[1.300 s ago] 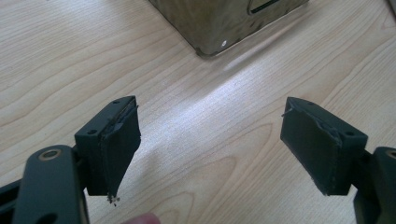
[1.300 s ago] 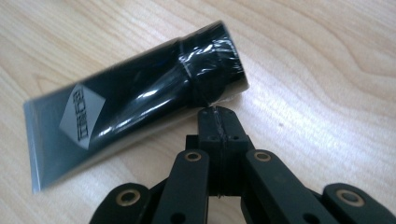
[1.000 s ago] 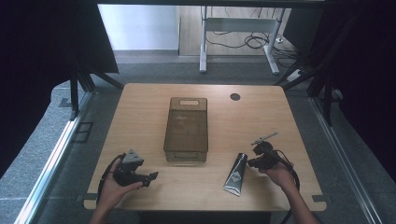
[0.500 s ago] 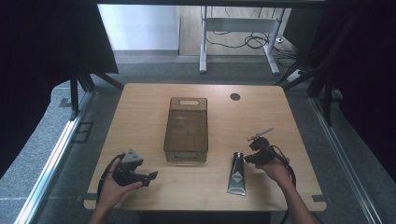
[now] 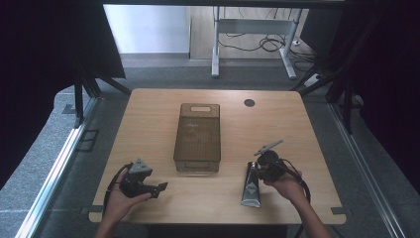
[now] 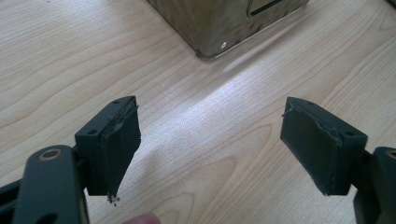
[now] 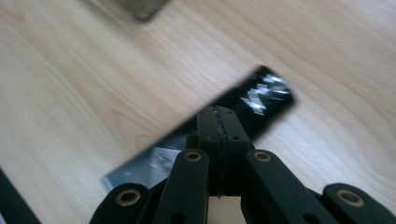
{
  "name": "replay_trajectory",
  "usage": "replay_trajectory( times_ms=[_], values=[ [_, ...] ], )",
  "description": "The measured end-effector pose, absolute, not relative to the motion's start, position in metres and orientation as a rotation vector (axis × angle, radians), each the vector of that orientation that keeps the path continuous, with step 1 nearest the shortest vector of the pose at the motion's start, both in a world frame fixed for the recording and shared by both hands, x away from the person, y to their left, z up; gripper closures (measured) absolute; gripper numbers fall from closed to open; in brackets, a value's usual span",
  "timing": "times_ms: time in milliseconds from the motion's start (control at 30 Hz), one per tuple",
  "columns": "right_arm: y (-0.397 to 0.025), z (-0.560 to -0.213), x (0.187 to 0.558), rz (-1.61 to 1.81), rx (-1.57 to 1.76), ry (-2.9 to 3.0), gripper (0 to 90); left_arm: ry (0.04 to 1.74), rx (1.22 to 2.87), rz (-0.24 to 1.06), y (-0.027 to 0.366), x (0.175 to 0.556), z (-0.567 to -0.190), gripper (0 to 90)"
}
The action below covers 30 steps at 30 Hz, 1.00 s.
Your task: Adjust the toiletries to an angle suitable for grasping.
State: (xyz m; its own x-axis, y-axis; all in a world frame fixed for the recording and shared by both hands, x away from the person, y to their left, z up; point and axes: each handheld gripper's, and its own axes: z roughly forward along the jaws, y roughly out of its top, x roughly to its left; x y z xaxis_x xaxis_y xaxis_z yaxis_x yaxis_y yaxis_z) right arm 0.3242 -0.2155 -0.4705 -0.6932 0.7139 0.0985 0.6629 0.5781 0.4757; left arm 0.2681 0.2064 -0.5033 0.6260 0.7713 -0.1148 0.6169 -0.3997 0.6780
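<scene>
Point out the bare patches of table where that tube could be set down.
Bare wood: the far strip beyond the brown bin; the left side beside it; the right side past the small black hole. Crowded: the near edge, with the left gripper, the tube and the right gripper.

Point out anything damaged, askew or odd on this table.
The left tool's pads look worn: frayed, ragged edges on both, with a crumb hanging from one corner. The tube lies flat beside the right tool, slightly off-square to the table edge. The basket sits straight. Nothing spilled.
</scene>
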Motion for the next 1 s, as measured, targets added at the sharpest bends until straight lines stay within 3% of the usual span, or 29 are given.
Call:
replay_trajectory(
  times_ms=[400, 1000],
  values=[
    [-0.181, -0.491, 0.302, 0.716, 1.059, 2.829, 89.9, 1.077, 2.153, 0.279, 0.204, 0.268, -0.504, 20.1],
    [-0.181, -0.501, 0.290, 0.699, 1.042, 2.865, 89.9, 1.073, 2.161, 0.279, 0.203, 0.268, -0.505, 20.2]
  ],
)
